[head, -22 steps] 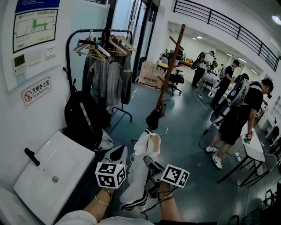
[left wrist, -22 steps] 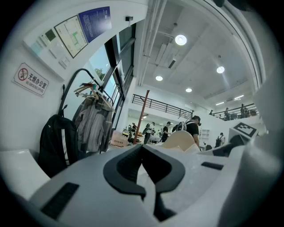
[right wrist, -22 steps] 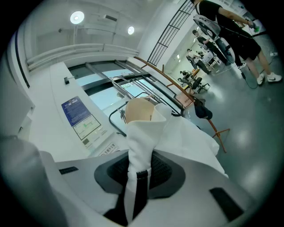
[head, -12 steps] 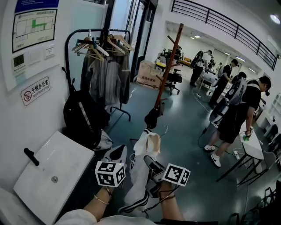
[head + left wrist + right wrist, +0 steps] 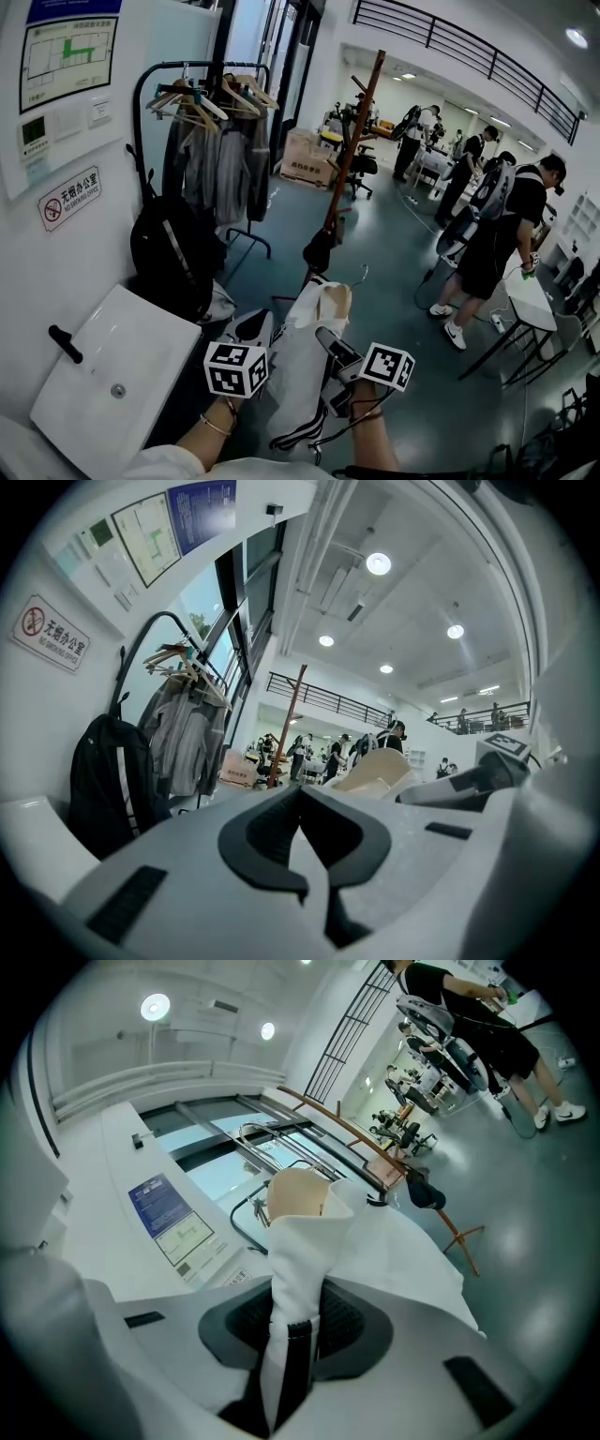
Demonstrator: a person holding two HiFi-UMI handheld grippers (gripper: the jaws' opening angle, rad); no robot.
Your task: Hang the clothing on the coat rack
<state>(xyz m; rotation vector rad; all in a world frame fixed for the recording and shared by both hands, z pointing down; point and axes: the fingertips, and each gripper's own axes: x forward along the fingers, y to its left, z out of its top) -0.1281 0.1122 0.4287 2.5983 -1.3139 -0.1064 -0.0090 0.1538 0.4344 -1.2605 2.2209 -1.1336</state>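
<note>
A white garment with black stripes hangs on a wooden hanger; its metal hook points toward the room. My right gripper is shut on a fold of this garment, and the cloth runs up between its pads. My left gripper stands beside the garment's left edge. Its jaws are shut, with no cloth showing between them. The wooden coat rack stands ahead on the floor, with a black item hanging low on it.
A black clothes rail with hangers and grey jackets stands at the left wall, a black backpack below it. A white basin is at lower left. Several people and a white table are on the right.
Both grippers, the garment and the hanger have shifted slightly to the right and forward. The coat rack now looks a little nearer.
</note>
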